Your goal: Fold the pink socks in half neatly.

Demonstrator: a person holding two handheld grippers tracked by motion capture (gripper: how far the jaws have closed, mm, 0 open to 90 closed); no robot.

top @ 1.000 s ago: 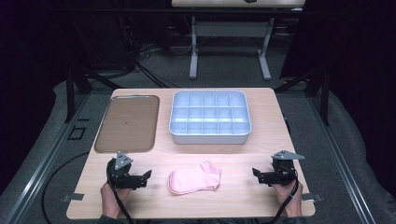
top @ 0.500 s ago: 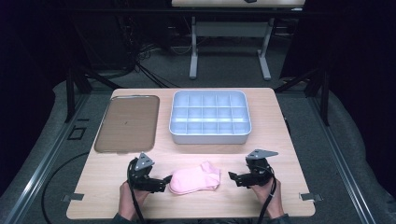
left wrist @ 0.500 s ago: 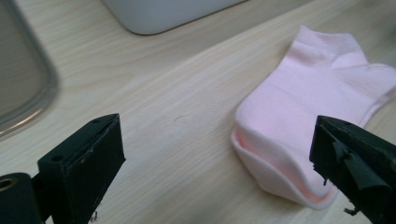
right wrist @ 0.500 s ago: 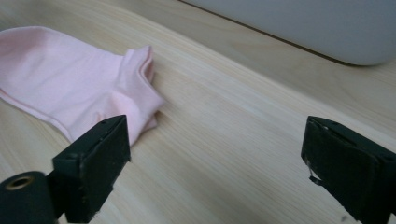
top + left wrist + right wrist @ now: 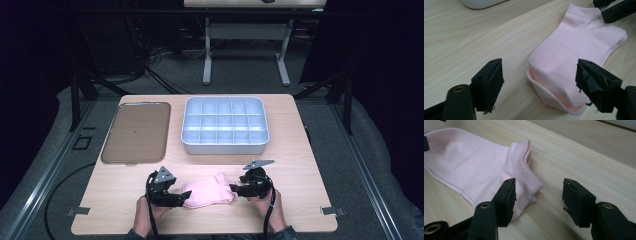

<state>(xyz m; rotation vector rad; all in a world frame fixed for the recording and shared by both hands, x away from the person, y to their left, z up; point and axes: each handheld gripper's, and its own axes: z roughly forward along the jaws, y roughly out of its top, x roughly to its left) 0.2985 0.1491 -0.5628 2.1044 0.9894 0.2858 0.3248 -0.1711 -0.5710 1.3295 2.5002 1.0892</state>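
Note:
A pair of pale pink socks [image 5: 207, 192], one laid on the other, lies flat near the table's front edge. My left gripper [image 5: 181, 198] is open at the socks' left end; in the left gripper view the toe end [image 5: 560, 96] sits between its spread jaws. My right gripper [image 5: 234, 189] is open at the socks' right end. In the right gripper view the ribbed cuff [image 5: 522, 173] lies just ahead of the left jaw, and bare wood shows between the jaws. Nothing is held.
A white tray with several compartments [image 5: 225, 145] stands at the back middle of the wooden table [image 5: 300, 150]. A flat brown tray [image 5: 137, 131] lies at the back left. The other gripper's black jaws [image 5: 616, 11] show at the top right of the left gripper view.
Both grippers have moved inward from the table's front corners toward the socks and now stand at its two ends. The socks have not moved.

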